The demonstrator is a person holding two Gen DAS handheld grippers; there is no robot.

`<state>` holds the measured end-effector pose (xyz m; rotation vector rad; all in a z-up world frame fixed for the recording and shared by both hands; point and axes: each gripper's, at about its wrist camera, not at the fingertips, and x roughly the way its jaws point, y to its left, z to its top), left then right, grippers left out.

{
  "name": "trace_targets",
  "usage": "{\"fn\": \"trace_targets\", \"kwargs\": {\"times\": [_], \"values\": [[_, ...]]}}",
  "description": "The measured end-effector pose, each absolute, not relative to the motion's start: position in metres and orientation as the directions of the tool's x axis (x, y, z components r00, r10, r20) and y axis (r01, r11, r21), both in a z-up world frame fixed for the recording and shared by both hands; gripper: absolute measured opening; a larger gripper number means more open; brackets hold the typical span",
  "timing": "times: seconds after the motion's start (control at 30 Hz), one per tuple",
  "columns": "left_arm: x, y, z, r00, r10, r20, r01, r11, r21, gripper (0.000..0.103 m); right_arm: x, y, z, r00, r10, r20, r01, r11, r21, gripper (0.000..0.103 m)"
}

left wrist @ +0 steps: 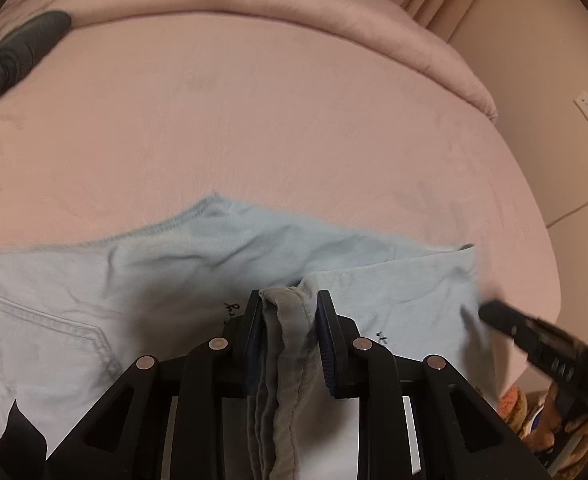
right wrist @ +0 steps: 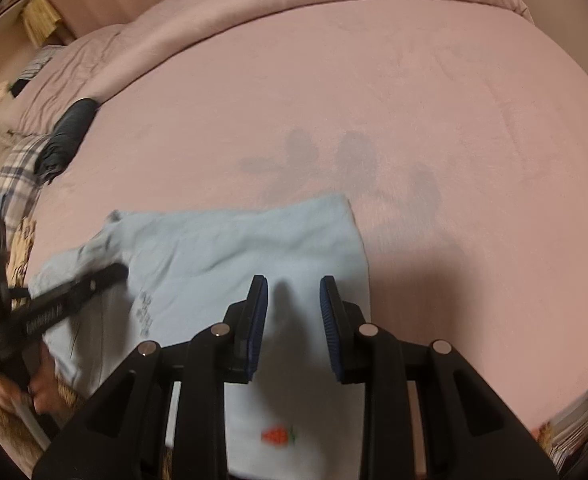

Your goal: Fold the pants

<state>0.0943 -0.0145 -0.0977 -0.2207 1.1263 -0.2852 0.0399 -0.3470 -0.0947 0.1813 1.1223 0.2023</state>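
Note:
Pale blue pants (left wrist: 166,264) lie flat on a pink bed cover (left wrist: 254,120), a stitched back pocket at the left. My left gripper (left wrist: 290,296) is shut on a bunched, seamed edge of the pants, which fills the gap between its blue pads. In the right wrist view the pants (right wrist: 234,248) show a small red embroidered motif (right wrist: 278,436). My right gripper (right wrist: 294,280) hovers open over them with nothing between its pads. Each gripper also shows in the other's view: the right gripper (left wrist: 490,314) at the pants' right edge, the left gripper (right wrist: 120,270) at their left.
A rolled pink quilt (left wrist: 294,4) runs along the back of the bed. A dark garment (right wrist: 70,136) lies at the far left beside a plaid cloth (right wrist: 18,172). A hand (right wrist: 42,392) holds the left gripper's handle. The bed edge and a beige wall (left wrist: 534,80) are at the right.

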Motion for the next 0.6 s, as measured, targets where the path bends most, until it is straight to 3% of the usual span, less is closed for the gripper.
{"fn": "trace_targets", "kwargs": {"times": [0.17,0.43,0.6], "values": [[0.097,-0.017,-0.088,0.439,-0.283,-0.853,0.148,0.959,-0.242,0.024,0.014,-0.360,-0.100,0.390,0.247,-0.887,-0.072,0.969,0.238,0.028],[0.103,-0.019,-0.124,0.387,-0.218,-0.896,0.125,0.975,-0.183,0.026,0.008,-0.363,-0.122,0.362,0.234,-0.902,-0.068,0.972,0.225,0.026],[0.098,-0.011,-0.111,0.388,-0.237,-0.891,0.119,0.971,-0.206,0.026,0.001,-0.362,-0.107,0.370,0.220,-0.903,-0.069,0.975,0.209,0.028]]}}
